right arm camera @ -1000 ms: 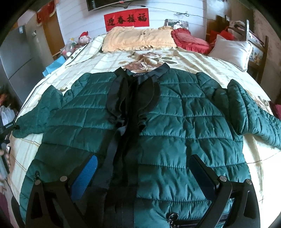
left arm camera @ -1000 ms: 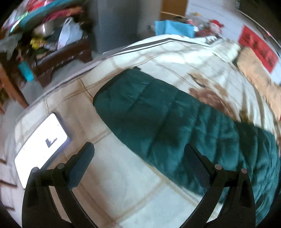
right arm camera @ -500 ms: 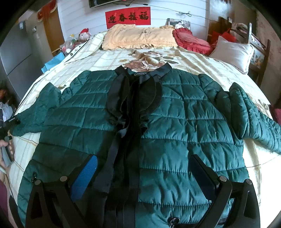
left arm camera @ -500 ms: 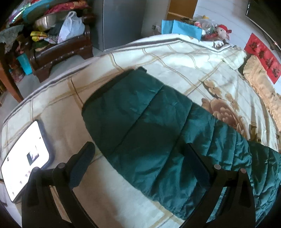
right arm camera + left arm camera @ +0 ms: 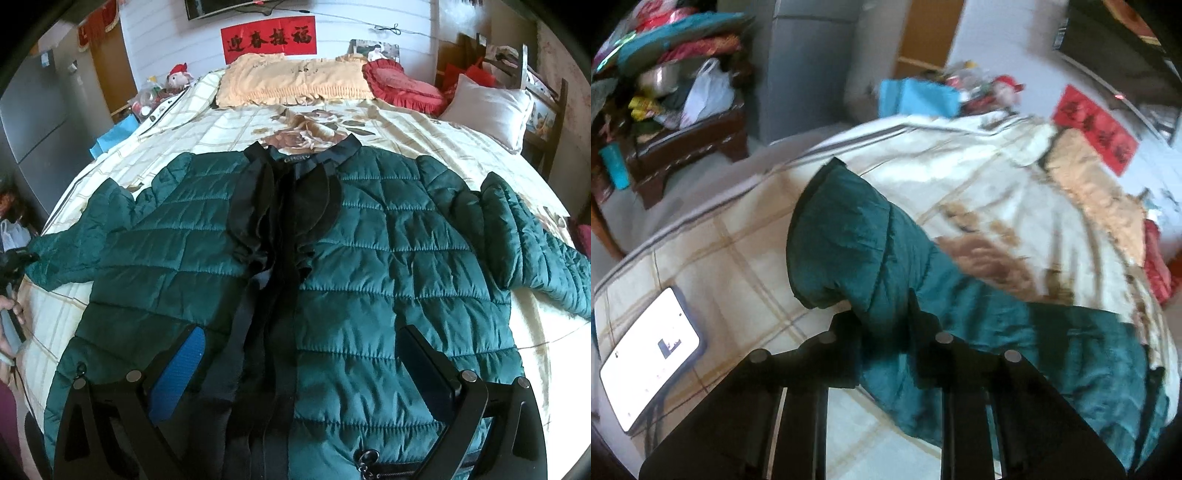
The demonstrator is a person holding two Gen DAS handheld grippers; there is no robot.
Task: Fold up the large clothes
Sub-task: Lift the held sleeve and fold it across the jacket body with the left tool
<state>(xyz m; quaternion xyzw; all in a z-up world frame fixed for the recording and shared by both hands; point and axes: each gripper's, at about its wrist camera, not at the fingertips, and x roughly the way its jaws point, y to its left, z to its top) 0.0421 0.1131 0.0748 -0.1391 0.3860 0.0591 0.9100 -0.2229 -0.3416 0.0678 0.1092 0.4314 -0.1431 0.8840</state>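
Observation:
A dark green quilted jacket (image 5: 369,258) lies spread front-up on the bed, with a black collar and placket down the middle. In the left wrist view my left gripper (image 5: 884,321) is shut on the jacket's left sleeve (image 5: 849,236), pinching the fabric and lifting the cuff end off the bedspread. In the right wrist view that gripper (image 5: 16,258) shows at the far left, at the sleeve's end. My right gripper (image 5: 306,354) is open and empty, hovering above the jacket's lower front. The jacket's right sleeve (image 5: 535,240) lies out to the right.
A phone (image 5: 646,358) with a lit screen lies on the bedspread (image 5: 960,166) near the left edge. Pillows (image 5: 295,77) and a red cushion (image 5: 402,85) sit at the headboard. A cluttered wooden bench (image 5: 683,144) and a grey cabinet (image 5: 798,66) stand beside the bed.
My left gripper went from open above the sleeve to shut on it, and the sleeve end has lifted and bunched. The right gripper has barely moved.

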